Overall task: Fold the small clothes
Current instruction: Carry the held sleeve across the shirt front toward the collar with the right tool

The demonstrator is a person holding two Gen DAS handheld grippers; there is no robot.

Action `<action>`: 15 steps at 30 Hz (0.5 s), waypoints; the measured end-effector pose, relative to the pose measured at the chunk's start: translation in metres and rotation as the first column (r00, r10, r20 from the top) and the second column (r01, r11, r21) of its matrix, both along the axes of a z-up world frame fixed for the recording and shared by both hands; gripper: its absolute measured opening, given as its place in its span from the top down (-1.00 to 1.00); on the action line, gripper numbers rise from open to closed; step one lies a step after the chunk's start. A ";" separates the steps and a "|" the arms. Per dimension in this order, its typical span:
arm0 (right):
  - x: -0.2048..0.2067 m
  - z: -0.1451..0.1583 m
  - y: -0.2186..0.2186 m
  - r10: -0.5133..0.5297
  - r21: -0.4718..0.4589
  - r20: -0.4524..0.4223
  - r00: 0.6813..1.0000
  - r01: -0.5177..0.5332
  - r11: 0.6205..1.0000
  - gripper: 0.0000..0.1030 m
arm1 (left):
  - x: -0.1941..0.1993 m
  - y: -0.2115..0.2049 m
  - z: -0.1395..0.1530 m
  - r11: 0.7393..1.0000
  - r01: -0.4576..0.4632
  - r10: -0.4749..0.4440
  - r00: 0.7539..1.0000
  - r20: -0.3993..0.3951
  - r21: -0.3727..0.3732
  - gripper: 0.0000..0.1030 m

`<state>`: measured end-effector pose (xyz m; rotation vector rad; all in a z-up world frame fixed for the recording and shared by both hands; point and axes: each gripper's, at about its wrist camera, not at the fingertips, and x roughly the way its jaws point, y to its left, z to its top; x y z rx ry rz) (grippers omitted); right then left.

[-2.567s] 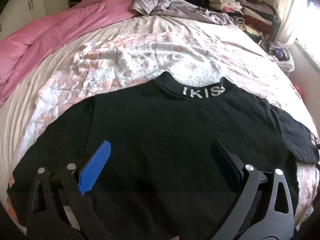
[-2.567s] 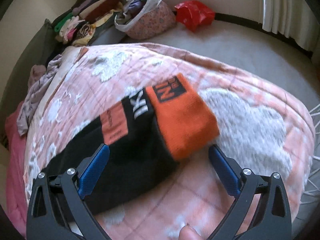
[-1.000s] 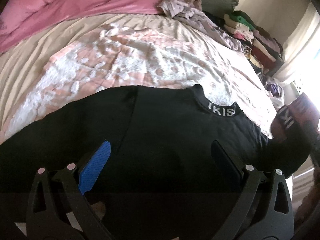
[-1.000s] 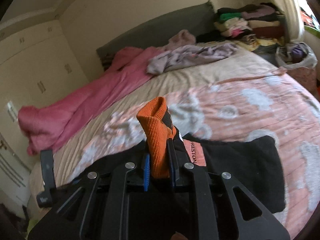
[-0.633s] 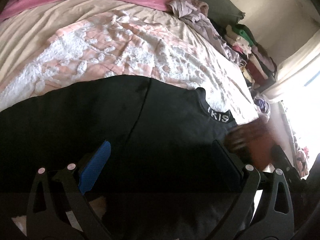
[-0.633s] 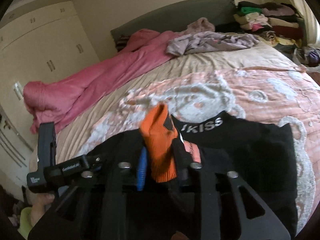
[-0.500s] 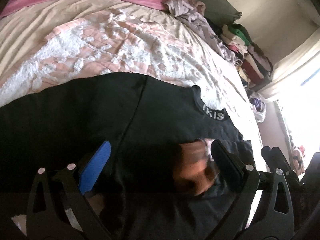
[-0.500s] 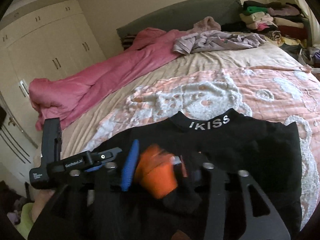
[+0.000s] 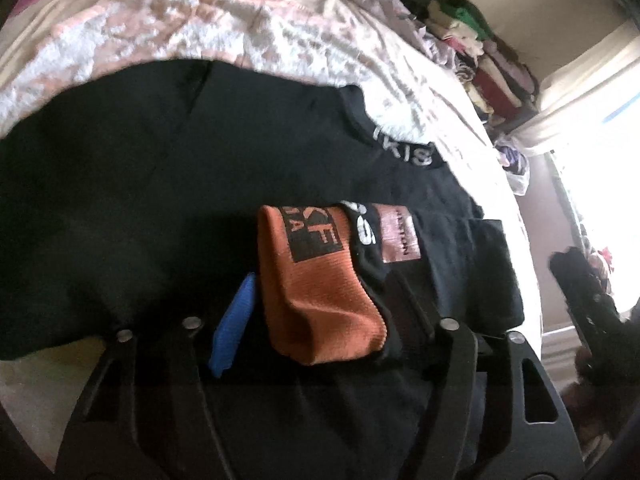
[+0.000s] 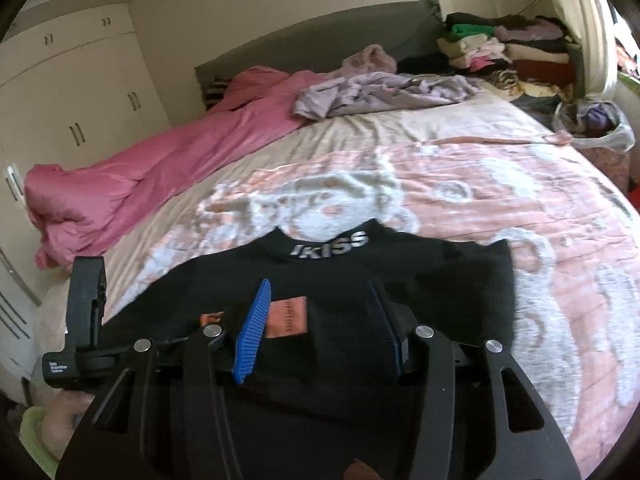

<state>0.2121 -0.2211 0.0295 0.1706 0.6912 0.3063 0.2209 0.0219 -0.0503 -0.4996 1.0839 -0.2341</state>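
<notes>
Since half a second ago: orange sleeve cuff (image 9: 320, 288) carried across and laid on the black top (image 9: 160, 200); released by right hand-held gripper (image 10: 320, 320), now partly open and empty, hovering just above the folded sleeve with its pink patch (image 10: 287, 317) between the fingers. Left hand-held gripper (image 9: 320, 316) closing in around the cuff, blue finger pad (image 9: 234, 328) just left of it, dark pad on the right against the fabric; not fully clamped as far as visible, grip cannot be confirmed. Top spread flat on the bed (image 10: 520, 200), collar lettering (image 10: 330, 244) straight ahead of the right hand-held gripper, far sleeve off to the left of the left one. Fold judged one sleeve in, other sleeve and body folds pending. Risks: thick ribbed cuff springing back open if let go unpressed; pads snagging the layer beneath and dragging the body out of square; bunching under the sleeve giving a lopsided fold.
</notes>
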 end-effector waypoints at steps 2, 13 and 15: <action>-0.002 -0.002 -0.007 -0.016 -0.019 0.007 1.000 0.016 1.000 -0.01 | 0.002 -0.005 -0.002 1.000 -0.001 0.001 1.000 0.009 0.024 -0.01; -0.010 -0.023 -0.069 -0.124 -0.093 -0.003 0.992 0.123 0.988 -0.03 | -0.014 0.000 0.053 0.991 -0.001 -0.031 0.972 0.233 0.136 0.91; -0.009 -0.027 -0.080 -0.153 -0.093 -0.016 0.988 0.151 0.984 -0.03 | -0.013 0.007 0.060 0.988 -0.014 -0.024 0.970 0.243 0.153 0.91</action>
